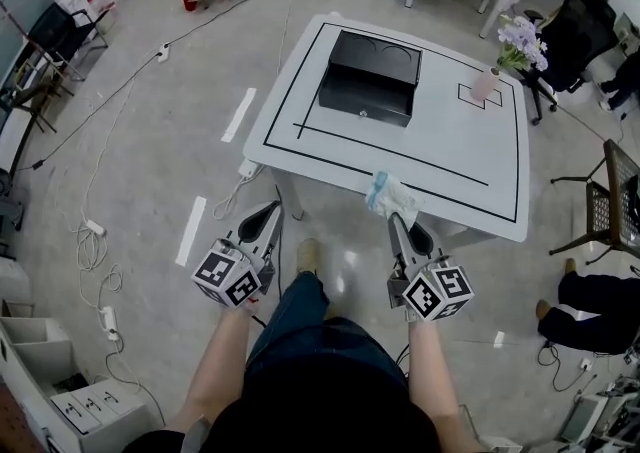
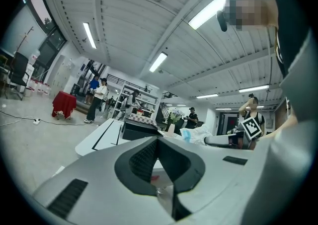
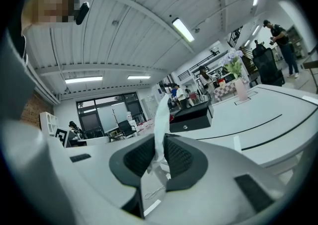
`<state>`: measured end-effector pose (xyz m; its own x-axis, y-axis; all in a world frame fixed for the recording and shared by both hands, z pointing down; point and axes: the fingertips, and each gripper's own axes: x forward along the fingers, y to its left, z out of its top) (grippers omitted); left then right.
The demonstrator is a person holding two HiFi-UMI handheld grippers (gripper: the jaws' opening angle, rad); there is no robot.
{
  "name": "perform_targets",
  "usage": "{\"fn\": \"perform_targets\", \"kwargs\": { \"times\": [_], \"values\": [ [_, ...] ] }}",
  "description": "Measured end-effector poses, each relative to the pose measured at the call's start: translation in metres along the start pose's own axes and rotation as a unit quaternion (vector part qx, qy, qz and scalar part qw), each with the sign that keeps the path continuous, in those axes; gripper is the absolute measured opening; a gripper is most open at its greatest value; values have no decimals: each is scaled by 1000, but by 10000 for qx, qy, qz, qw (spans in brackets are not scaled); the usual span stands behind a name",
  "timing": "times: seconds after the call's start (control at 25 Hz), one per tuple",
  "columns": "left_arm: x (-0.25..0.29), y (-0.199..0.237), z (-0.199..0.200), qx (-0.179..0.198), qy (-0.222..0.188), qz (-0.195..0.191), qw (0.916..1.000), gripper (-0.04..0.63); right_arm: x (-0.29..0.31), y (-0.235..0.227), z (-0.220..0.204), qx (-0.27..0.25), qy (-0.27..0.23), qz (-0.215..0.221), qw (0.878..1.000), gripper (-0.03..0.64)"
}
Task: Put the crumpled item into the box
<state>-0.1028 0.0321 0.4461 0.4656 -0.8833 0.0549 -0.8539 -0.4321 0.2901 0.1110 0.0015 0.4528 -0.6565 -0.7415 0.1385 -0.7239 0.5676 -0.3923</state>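
The crumpled item (image 1: 392, 197), a white and pale blue wad, hangs over the front edge of the white table (image 1: 450, 156). My right gripper (image 1: 393, 220) is shut on it, and in the right gripper view the wad (image 3: 161, 115) sticks up from between the pads. The black box (image 1: 368, 79) stands open on the far left part of the table, well beyond the wad; it also shows ahead of the right gripper (image 3: 191, 116). My left gripper (image 1: 272, 212) hangs off the table's front left corner, shut with nothing in it (image 2: 158, 139).
A pink vase with lilac flowers (image 1: 492, 79) stands at the table's far right. Cables and power strips (image 1: 96, 241) lie on the floor at left. A black chair (image 1: 612, 203) is at the right. People stand far behind the table (image 2: 99, 101).
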Motion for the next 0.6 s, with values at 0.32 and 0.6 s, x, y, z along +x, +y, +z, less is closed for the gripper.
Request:
{"fn": "perform_targets", "kwargs": {
  "times": [0.32, 0.6],
  "values": [
    [50, 23, 23, 61, -107, -245, 9996, 0, 35, -17, 22, -64, -19, -116, 9999, 60],
    [97, 50, 36, 123, -52, -418, 9990, 1, 77, -38, 36, -64, 26, -215, 9997, 60]
  ]
}}
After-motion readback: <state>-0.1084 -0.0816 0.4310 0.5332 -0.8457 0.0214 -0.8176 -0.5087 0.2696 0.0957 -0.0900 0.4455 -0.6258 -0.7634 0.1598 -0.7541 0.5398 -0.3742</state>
